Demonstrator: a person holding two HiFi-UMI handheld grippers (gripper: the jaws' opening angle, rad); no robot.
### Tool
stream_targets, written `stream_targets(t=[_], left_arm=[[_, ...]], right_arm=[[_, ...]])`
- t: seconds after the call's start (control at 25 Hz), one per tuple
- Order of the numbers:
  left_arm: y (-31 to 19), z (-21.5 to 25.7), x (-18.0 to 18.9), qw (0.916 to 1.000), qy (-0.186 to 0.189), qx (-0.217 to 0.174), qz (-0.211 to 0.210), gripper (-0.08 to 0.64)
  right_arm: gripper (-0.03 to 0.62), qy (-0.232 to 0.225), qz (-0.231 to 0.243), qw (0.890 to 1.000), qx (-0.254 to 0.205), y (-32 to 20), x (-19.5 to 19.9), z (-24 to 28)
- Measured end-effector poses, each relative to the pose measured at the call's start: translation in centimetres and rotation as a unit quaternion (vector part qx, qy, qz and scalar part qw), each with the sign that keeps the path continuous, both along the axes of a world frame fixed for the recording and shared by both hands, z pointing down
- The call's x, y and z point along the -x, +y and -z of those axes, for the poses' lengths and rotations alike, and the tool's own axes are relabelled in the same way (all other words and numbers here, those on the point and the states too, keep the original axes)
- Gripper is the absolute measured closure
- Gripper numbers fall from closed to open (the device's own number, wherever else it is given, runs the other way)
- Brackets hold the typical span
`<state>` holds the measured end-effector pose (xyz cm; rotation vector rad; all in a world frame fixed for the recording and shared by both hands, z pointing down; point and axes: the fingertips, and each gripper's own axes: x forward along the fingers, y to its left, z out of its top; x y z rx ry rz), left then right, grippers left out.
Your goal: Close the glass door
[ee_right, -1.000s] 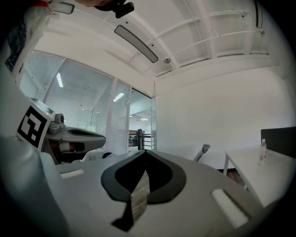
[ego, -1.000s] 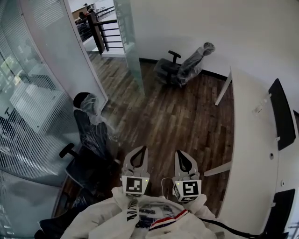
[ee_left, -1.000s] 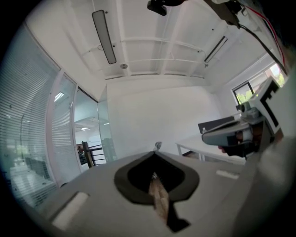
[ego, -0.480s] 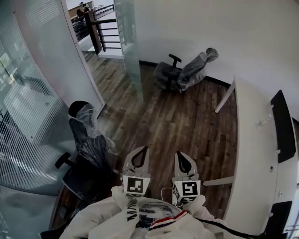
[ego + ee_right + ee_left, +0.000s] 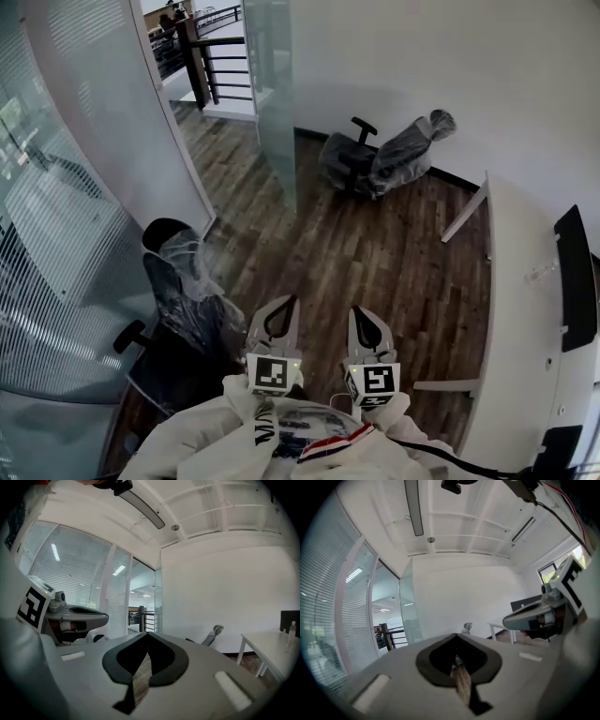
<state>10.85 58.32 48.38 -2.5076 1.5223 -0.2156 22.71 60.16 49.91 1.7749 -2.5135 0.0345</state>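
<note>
Now holds both tongs low and level just ahead of the white clothing (image 5: pixel 206 441), side by side and a little apart. Points the left tongs (image 5: pixel 284 302) and the right tongs (image 5: pixel 357 312) forward over the wooden floor (image 5: pixel 375 253), marker cubes toward the body.

Closed on the left: tips met in the left gripper view, only a thin slit of floor showing between the pads, nothing gripped. Closed on the right too, in the right gripper view: tips together, empty, touching nothing.

Well ahead of both tongs stands the glass door (image 5: pixel 272 94), open, angled out from the white wall, with the doorway between it and the curved glass wall (image 5: pixel 141 141) and a dark railing (image 5: pixel 211 66) beyond. Between door and tongs only bare floor. To the left, close by, a plastic-wrapped chair (image 5: pixel 183 281); against the far wall, a second wrapped chair (image 5: pixel 403 150); at the right, a white surface (image 5: pixel 516 309).

Against a second ago: same closed tongs, same spot in the head view. Glass door and far chair now further right in the picture, far chair also lower. White surface pushed toward the right edge, less of it in view. Left chair slightly lower.
</note>
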Motion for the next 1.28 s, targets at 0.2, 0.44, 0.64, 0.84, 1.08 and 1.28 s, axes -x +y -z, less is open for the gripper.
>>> stream_targets(t=[0.2, 0.44, 0.64, 0.84, 1.08, 1.28], left_arm=[[-2.6, 0.2, 2.7, 1.0, 0.003, 0.0, 0.002, 0.558], [-4.8, 0.0, 5.5, 1.0, 0.005, -0.001, 0.002, 0.557], [-6.0, -0.3, 6.1, 0.9998, 0.017, -0.004, 0.003, 0.557], [-6.5, -1.0, 5.1, 0.9998, 0.016, 0.008, -0.011, 0.557], [-8.8, -1.9, 5.2, 0.9998, 0.012, 0.017, 0.001, 0.557], [-12.0, -2.7, 4.0, 0.9994, 0.006, 0.033, 0.01, 0.557]], right_arm=[[0.588, 0.003, 0.001, 1.0, 0.002, -2.9, 2.6, -0.1], [0.588, 0.008, -0.005, 1.0, 0.004, -4.9, 4.8, -0.1], [0.588, 0.014, -0.012, 1.0, 0.001, -5.8, 4.9, 0.3], [0.588, 0.01, -0.028, 0.999, 0.014, -6.4, 3.7, -0.4], [0.588, 0.006, -0.016, 1.0, 0.024, -8.6, 3.9, -1.6], [0.588, -0.001, -0.014, 0.999, 0.029, -11.9, 1.9, -2.4]])
